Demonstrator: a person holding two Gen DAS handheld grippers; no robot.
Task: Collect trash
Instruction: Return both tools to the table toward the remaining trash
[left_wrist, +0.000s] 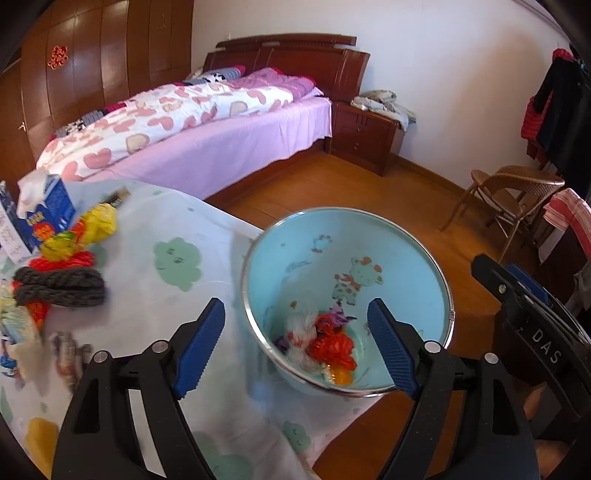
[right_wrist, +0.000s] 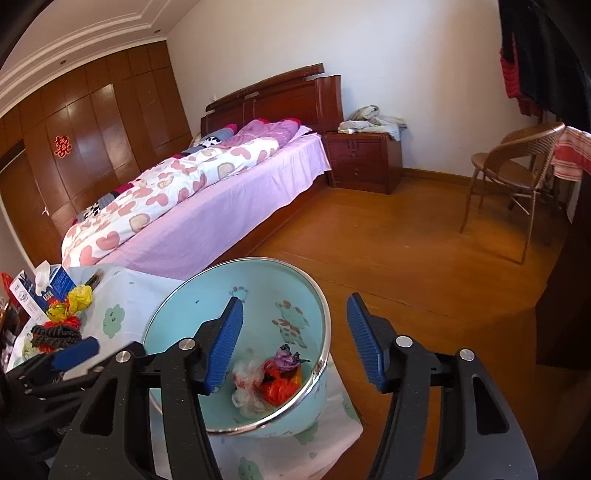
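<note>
trash lies in a small heap at the bottom of one pale blue bowl, which sits at the corner of a table covered by a white cloth printed with green clouds. in the bowl i count one red plastic wad, one crumpled white bag with red marks, one purple scrap and one orange piece; anything under them is hidden. the bowl's inner wall carries cartoon animals, the clearest a spotted giraffe. more scraps wait on the cloth: one yellow wrapper, a yellow-and-red one just beside it, and red plastic under two dark grey knitted pieces. one blue and white carton stands at the table's far edge; its print is too blurred to read. the left gripper hangs over the bowl's near rim with its two blue pads spread wide and nothing between them but air. the right gripper is also apart, one pad over the bowl, the other outside the rim, gripping nothing. its black body, seen from the left camera, bears the letters "das". behind are one bed with a heart-patterned quilt, one nightstand, one wicker chair and a wardrobe with one red paper ornament.
</note>
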